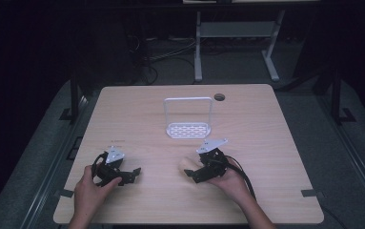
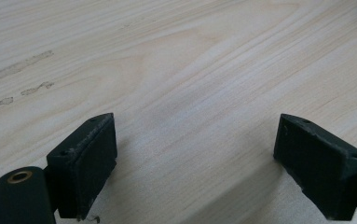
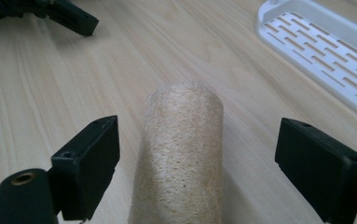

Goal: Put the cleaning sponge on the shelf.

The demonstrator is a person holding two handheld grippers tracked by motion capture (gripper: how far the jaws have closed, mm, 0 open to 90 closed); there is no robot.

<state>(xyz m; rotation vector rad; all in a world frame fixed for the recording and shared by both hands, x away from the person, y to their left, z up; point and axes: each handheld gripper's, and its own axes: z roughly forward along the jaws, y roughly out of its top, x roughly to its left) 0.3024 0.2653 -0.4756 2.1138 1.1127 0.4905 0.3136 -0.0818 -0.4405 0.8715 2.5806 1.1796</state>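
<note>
A beige loofah roll [image 3: 183, 154] lies on the wooden table [image 1: 147, 109], lengthwise between the wide-apart jaws of my right gripper [image 3: 197, 163]; neither jaw touches it. From above, the loofah roll [image 1: 187, 164] peeks out to the left of the right gripper [image 1: 195, 172], held by a hand near the front middle of the table. My left gripper [image 1: 131, 174] sits at the front left, open over bare wood [image 2: 190, 93] with nothing between its fingers. A white slotted rack [image 1: 188, 129] with an upright wire frame stands at the table's centre.
The white rack's slotted base [image 3: 325, 51] lies close to the right of the loofah in the right gripper view. The left gripper [image 3: 69, 16] shows far off at upper left there. A round cable hole [image 1: 219, 97] sits near the table's far edge. Desk legs and cables stand beyond.
</note>
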